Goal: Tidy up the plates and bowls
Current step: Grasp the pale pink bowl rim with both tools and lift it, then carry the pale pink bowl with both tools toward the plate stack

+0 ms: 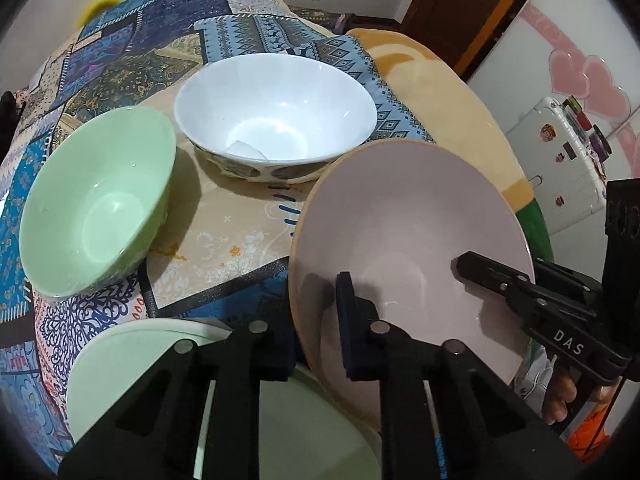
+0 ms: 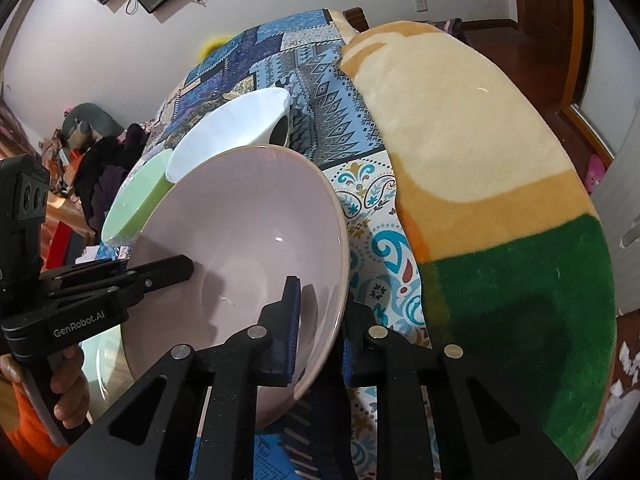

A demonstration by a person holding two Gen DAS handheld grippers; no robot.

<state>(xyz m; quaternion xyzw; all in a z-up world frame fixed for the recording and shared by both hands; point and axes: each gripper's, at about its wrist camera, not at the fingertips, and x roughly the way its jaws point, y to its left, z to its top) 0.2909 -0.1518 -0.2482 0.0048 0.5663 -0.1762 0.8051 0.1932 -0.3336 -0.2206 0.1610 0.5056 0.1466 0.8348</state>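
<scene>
- Both grippers are on the same pink bowl (image 1: pixel 408 240), which is tipped up on its edge rather than sitting flat.
- The left gripper (image 1: pixel 316 320) has its fingers narrowed onto the bowl's left rim: one blue-padded finger sits inside the bowl, the other is outside behind the wall. So it's clamped on the rim.
- The right gripper (image 2: pixel 320 320) does the same on the opposite rim. One blue pad is inside the bowl, the other is tucked behind the outer wall, pinching it.
- In the left wrist view you can see the right gripper's finger coming in from the right, its tip lying on the pink inner surface. The right wrist view mirrors that, with the left gripper's finger reaching in from the left.
- The green bowl (image 1: pixel 96 208) sits on the left, tilted, well apart from the pink one.
- The white bowl (image 1: pixel 276 116) with a dark pattern on the outside is at the far middle, just beside the green bowl and close behind the pink bowl's far rim.
- A pale green plate (image 1: pixel 132 364) is at the near left, right under the left gripper and partly hidden by it.
- Everything is on a patchwork cloth (image 1: pixel 224 232) in blues and creams.
- A fuzzy blanket (image 2: pixel 480 160) in cream, orange and green lies to the right of it.
</scene>
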